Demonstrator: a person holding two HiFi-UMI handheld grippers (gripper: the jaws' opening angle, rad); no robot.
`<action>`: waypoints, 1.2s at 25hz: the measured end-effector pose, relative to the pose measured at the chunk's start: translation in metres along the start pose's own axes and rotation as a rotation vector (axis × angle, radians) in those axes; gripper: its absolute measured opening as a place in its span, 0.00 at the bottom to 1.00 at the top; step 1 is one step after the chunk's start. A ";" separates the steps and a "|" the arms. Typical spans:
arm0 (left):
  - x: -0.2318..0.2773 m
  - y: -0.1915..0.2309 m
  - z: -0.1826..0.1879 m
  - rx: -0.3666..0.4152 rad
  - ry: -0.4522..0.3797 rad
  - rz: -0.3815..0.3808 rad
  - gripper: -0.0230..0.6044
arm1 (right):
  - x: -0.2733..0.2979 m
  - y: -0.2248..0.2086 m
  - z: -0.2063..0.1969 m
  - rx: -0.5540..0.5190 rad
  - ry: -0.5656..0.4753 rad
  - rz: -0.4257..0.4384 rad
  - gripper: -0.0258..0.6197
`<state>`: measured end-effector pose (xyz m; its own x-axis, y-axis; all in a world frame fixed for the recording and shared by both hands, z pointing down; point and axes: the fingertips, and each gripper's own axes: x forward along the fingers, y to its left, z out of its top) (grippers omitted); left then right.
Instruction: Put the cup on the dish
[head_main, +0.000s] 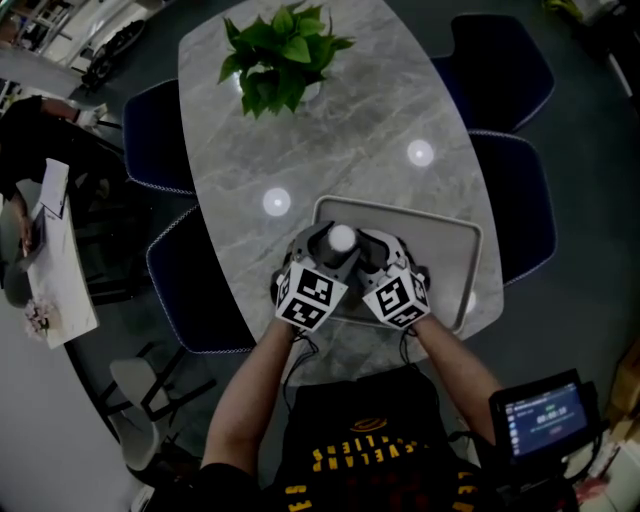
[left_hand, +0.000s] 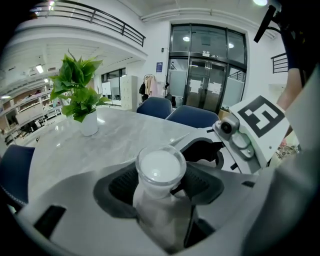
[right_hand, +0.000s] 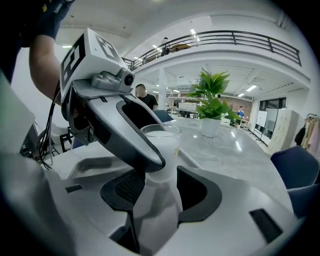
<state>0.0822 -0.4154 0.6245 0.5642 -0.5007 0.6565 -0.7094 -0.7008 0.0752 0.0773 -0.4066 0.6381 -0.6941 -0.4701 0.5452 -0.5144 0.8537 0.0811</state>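
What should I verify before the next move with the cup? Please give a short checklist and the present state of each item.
1. Left gripper: fingers closed on the cup: ok.
2. Right gripper: fingers closed on the same cup: ok.
3. Cup upright, rim about level in both gripper views: ok.
4. Cup over the left part of the grey tray, as the head view shows it: ok.
5. Cup base resting on the tray: cannot tell, the grippers hide it.
6. Tray spot under the cup free of other things: cannot tell, it is hidden too.
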 end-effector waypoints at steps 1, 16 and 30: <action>0.001 0.000 -0.002 -0.007 0.005 0.001 0.45 | 0.001 0.001 -0.002 0.002 0.009 0.001 0.35; 0.006 0.001 -0.013 -0.027 0.012 0.028 0.45 | -0.003 0.000 -0.016 0.004 0.056 -0.016 0.35; 0.015 0.011 -0.011 -0.053 -0.032 0.068 0.45 | -0.006 -0.006 -0.022 0.043 0.048 -0.029 0.35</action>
<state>0.0781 -0.4257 0.6434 0.5262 -0.5629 0.6374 -0.7677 -0.6368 0.0715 0.0959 -0.4043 0.6526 -0.6542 -0.4825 0.5824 -0.5557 0.8290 0.0626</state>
